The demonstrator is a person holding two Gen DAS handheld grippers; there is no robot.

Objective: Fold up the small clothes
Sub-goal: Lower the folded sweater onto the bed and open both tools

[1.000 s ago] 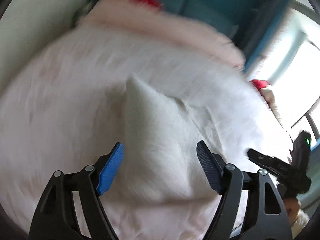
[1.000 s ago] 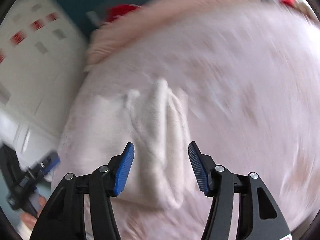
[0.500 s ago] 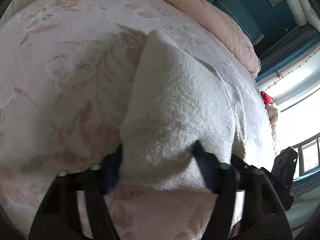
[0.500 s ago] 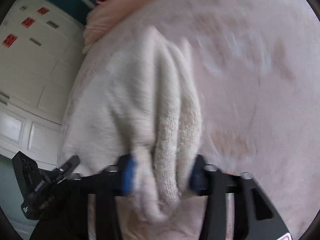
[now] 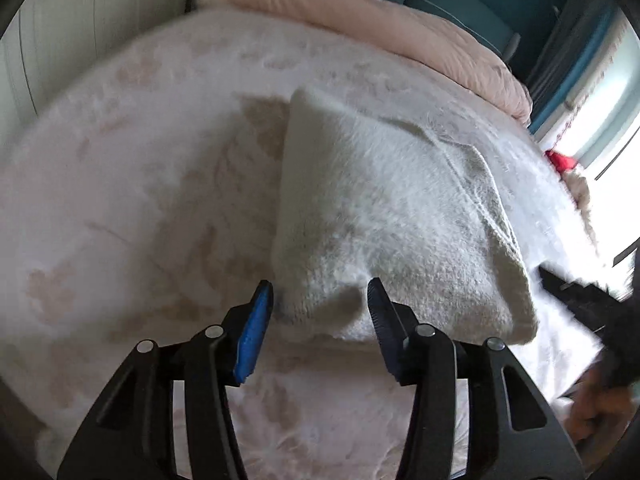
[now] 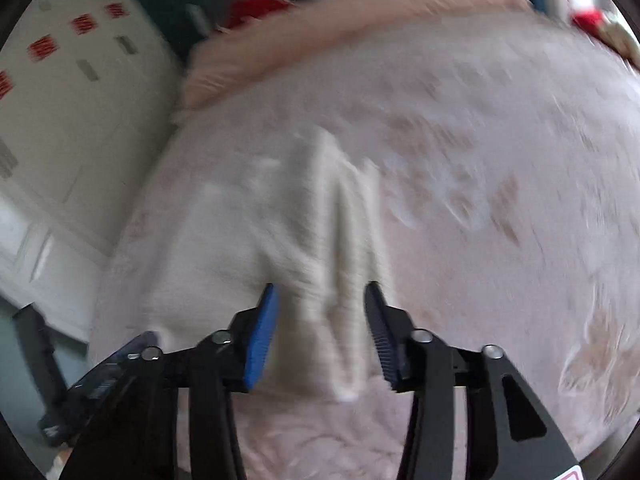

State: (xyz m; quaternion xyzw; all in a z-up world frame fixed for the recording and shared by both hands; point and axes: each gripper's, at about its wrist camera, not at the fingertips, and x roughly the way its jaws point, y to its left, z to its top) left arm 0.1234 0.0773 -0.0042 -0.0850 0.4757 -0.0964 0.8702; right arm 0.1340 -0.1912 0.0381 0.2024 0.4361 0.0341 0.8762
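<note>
1. Here, the left tongs [image 5: 320, 312] stand spread, blue pads apart, holding nothing; the near edge of the white knit garment [image 5: 392, 216] lies between and just beyond their tips.
2. The right tongs [image 6: 320, 312] are likewise spread and empty, straddling the bunched ridges at the garment's [image 6: 280, 232] near end. This view is blurred, so contact with the cloth cannot be told.
3. The garment rests on the bed's pale floral bedspread [image 5: 140, 200], already doubled into a compact wedge, thick folded edge toward the left tongs, seam line running away from them.
4. Judgement: both tongs sit at one edge, one per corner, probably so the fold stays square.
5. Pink duvet [image 5: 380, 28] lies bunched well beyond the garment, clear of the work.
</note>
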